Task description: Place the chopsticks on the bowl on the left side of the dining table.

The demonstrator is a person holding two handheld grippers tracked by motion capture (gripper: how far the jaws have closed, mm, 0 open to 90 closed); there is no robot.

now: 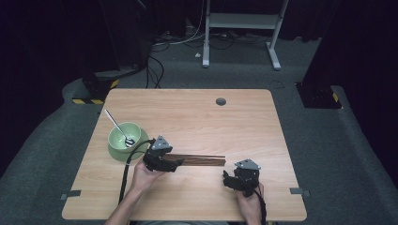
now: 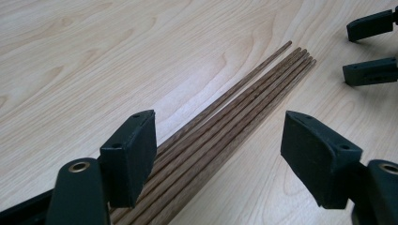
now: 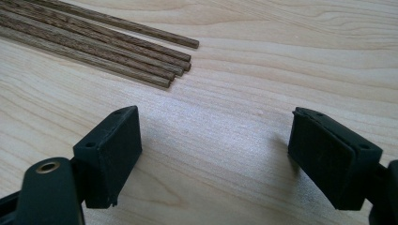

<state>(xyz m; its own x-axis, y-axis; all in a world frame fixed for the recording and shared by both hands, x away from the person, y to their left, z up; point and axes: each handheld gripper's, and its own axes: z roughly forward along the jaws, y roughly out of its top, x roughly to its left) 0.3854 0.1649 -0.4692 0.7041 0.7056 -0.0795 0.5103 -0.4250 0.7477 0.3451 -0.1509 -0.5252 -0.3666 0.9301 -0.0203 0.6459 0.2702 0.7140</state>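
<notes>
High view: a bundle of dark wooden chopsticks (image 1: 202, 160) lies on the wooden surface (image 1: 234, 122) between the two grippers, right of a green bowl (image 1: 123, 136) holding a metal spoon (image 1: 118, 127). The left gripper (image 1: 162, 159) sits at the sticks' near end; the right gripper (image 1: 241, 178) waits just beyond their far tips.

Left gripper view: the fingers (image 2: 129, 157) stand wide apart, straddling the sticks. Judging from this, the step is a pickup; lowering squarely and closing across the whole bundle should keep the sticks from rolling apart.

Right gripper view: its fingers (image 3: 110, 157) are spread over bare wood, holding nothing. The chopsticks are slender, round, brown-grained, tips nearly aligned.
</notes>
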